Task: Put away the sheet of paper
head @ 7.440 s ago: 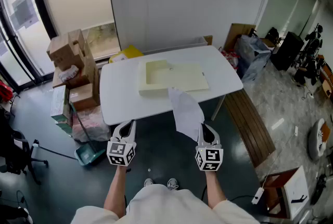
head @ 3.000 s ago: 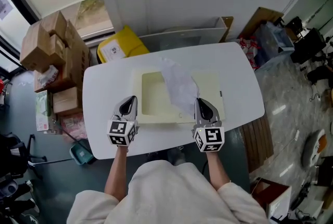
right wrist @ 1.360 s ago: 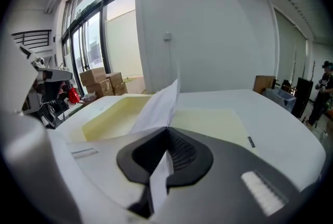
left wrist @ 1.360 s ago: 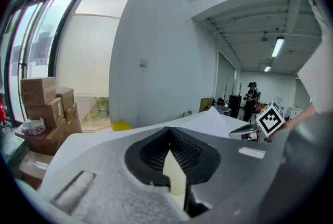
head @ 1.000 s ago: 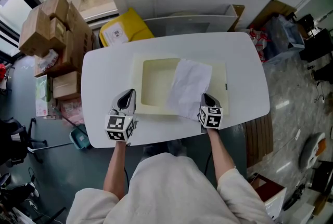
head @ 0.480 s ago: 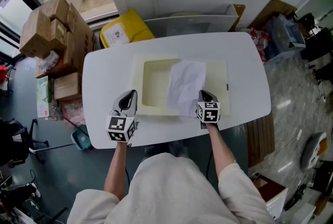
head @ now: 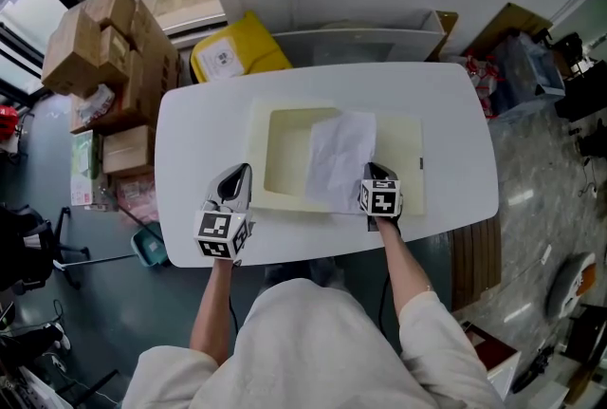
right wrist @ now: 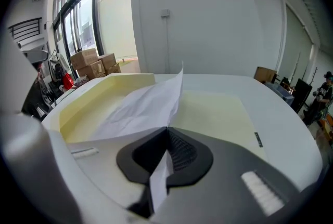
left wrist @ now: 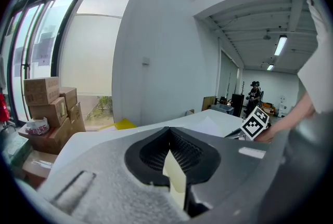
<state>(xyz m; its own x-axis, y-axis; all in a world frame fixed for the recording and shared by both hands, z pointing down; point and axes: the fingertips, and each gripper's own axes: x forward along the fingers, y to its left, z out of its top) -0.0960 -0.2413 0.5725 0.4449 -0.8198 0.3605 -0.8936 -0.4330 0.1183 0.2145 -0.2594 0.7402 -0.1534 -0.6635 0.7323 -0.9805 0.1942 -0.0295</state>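
A creased white sheet of paper [head: 340, 156] drapes over the middle of an open cream box [head: 285, 160], across its tray and flat lid [head: 400, 151]. My right gripper [head: 376, 172] is at the box's near edge, shut on the sheet's near corner; in the right gripper view the sheet [right wrist: 143, 108] rises from the jaws over the tray [right wrist: 88, 111]. My left gripper [head: 238, 174] sits at the box's near left corner. In the left gripper view [left wrist: 169, 137] a thin cream edge, apparently the box's wall, is pinched between its jaws.
The box lies on a white table [head: 190, 132]. Cardboard boxes [head: 104, 37] are stacked at the far left, with a yellow bin [head: 232, 56] and a pale crate [head: 365, 42] behind the table. A wooden bench [head: 474, 255] stands on the right.
My right gripper has come down and slightly left with the sheet, which now lies lower over the box. The left gripper has stayed in place.
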